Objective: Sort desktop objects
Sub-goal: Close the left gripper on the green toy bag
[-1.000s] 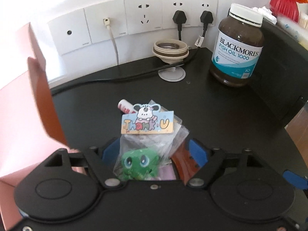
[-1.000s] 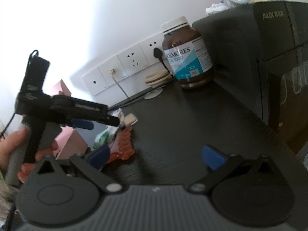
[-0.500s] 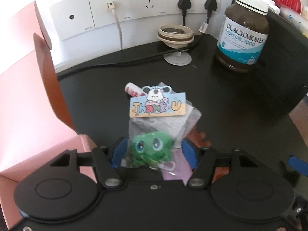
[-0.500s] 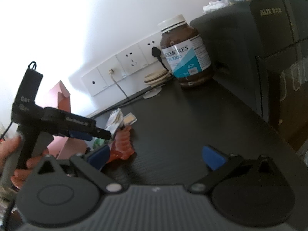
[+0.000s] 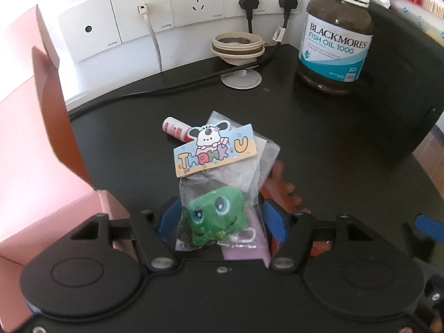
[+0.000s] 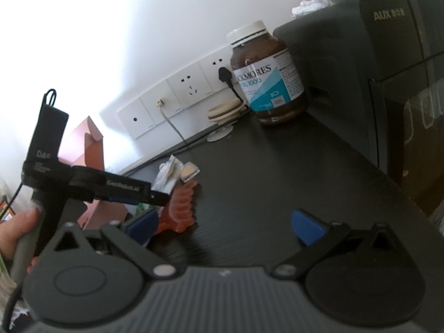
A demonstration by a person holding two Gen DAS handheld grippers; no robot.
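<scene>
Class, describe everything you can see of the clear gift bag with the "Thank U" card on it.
The gift bag is crinkled clear plastic, topped by a blue-and-tan card with a cartoon dog and colourful "Thank U" lettering. Inside sits a green squishy toy with big blue eyes; a white clasp shows near its bottom. The bag stands tilted between the blue pads of the left gripper, which press its lower sides. Behind it on the black desk lie a red-and-white tube and a reddish-brown hair claw.

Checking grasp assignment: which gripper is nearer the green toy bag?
Left. The left gripper has its blue pads on either side of the green toy bag, closed on it. The right gripper is open over bare desk, off to the bag's side.
</scene>
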